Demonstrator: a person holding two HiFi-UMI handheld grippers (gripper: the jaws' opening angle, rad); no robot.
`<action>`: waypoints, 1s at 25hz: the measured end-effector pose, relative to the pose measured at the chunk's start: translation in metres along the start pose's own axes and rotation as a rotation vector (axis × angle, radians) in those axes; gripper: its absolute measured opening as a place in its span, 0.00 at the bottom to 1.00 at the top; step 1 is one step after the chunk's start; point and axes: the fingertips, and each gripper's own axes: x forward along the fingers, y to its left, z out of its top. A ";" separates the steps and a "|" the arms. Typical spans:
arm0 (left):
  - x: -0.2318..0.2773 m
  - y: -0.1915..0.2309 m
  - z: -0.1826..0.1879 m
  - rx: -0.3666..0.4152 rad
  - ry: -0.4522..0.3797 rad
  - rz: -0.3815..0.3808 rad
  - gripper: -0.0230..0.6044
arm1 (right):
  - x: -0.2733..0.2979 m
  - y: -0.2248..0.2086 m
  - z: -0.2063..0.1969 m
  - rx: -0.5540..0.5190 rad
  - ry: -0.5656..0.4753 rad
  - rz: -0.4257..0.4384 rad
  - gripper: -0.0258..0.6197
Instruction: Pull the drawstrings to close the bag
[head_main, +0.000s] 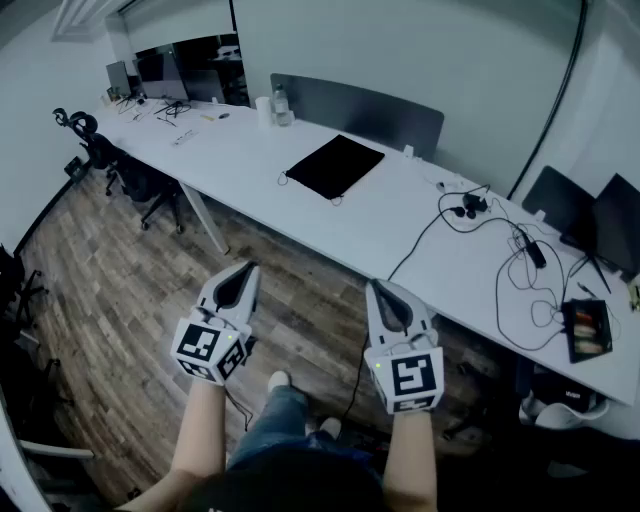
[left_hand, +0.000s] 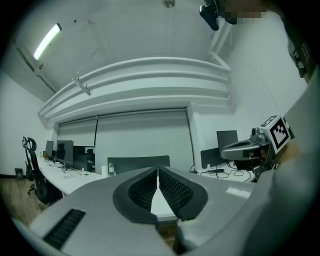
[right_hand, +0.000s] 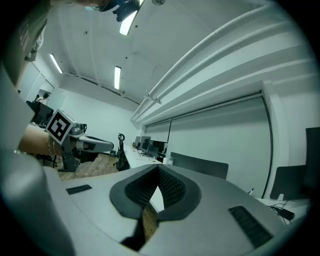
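A flat black bag (head_main: 335, 166) lies on the long white table (head_main: 400, 225), with thin drawstring loops at its near corners. Both grippers hover over the wooden floor well short of the table, level and side by side. My left gripper (head_main: 251, 268) is shut with nothing in it; its tips meet in the left gripper view (left_hand: 158, 170). My right gripper (head_main: 373, 287) is also shut and empty, tips touching in the right gripper view (right_hand: 158, 167). Each gripper shows at the edge of the other's view.
Black cables (head_main: 520, 280) and a small tray (head_main: 586, 328) lie on the table's right part. Monitors (head_main: 165, 70) stand at the far left end, and a grey divider panel (head_main: 370, 112) behind the bag. Office chairs (head_main: 120, 170) stand at left.
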 end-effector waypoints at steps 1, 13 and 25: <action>0.003 0.003 -0.002 0.006 0.004 0.002 0.03 | 0.004 -0.001 -0.001 0.002 0.002 -0.002 0.03; 0.070 0.092 -0.014 -0.010 -0.019 -0.043 0.03 | 0.106 -0.008 -0.012 0.027 0.025 -0.043 0.03; 0.174 0.225 -0.045 -0.056 0.043 -0.165 0.03 | 0.255 -0.025 -0.022 0.079 0.051 -0.168 0.03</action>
